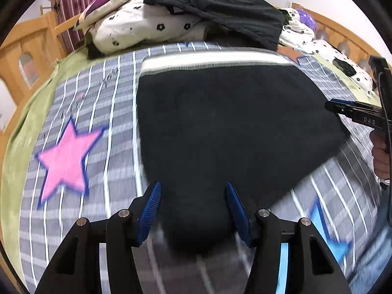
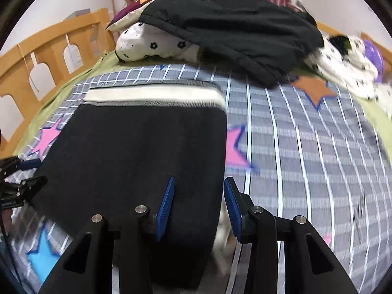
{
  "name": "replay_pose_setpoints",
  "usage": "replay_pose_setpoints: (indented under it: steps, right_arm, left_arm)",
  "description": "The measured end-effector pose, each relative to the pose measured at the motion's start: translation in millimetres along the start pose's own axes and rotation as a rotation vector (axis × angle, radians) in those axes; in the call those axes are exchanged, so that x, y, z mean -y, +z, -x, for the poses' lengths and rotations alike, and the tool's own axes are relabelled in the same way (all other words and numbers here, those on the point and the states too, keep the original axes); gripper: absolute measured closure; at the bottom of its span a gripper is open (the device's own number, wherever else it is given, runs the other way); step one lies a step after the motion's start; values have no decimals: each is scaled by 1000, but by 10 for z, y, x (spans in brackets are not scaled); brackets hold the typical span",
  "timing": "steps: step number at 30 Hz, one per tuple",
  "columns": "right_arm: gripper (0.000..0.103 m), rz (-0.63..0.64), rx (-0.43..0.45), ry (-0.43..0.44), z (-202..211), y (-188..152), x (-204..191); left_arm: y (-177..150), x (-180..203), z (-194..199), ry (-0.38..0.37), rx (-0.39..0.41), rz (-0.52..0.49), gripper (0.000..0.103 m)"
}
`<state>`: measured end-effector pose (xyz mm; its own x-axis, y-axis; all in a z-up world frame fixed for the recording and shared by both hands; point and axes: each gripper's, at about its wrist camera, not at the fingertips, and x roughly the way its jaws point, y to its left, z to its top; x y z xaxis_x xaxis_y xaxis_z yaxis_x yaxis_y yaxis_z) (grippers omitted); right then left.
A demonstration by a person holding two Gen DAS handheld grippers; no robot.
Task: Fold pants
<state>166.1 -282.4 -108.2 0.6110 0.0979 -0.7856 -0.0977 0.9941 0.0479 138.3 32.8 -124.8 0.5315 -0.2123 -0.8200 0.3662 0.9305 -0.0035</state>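
Observation:
Black pants (image 1: 232,127) with a white waistband (image 1: 215,61) lie flat on the grey checked bedsheet (image 1: 80,103), waistband at the far end. My left gripper (image 1: 193,203) is open, its blue pads either side of the pants' near edge. My right gripper (image 2: 198,201) is open over the pants (image 2: 137,152) near their right edge, and it shows in the left wrist view (image 1: 343,109) at the pants' right side. The left gripper shows at the left edge of the right wrist view (image 2: 29,174). Nothing is held.
A dark jacket (image 1: 220,7) lies over flowered white pillows (image 1: 147,27) at the head of the bed. A wooden bed rail (image 2: 49,54) runs along the left. Pink (image 1: 66,159), blue and orange stars mark the sheet. More bedding (image 2: 348,63) lies far right.

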Motion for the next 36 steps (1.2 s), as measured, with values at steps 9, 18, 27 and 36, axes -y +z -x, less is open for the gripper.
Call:
replay_pose_setpoints:
  steps: [9, 18, 27, 36]
  right_arm:
    - [61, 4, 0, 7, 296, -440, -181]
    - [60, 19, 19, 18, 248, -425, -252]
    - [56, 26, 18, 14, 211, -436, -286]
    - [51, 135, 42, -21, 269, -426, -397]
  left_arm:
    - [-504, 24, -18, 160, -55, -86, 48]
    - [-488, 328, -60, 330, 30, -263, 76]
    - [-315, -183, 50, 129, 121, 127, 95]
    - [-560, -95, 155, 151, 62, 112, 92]
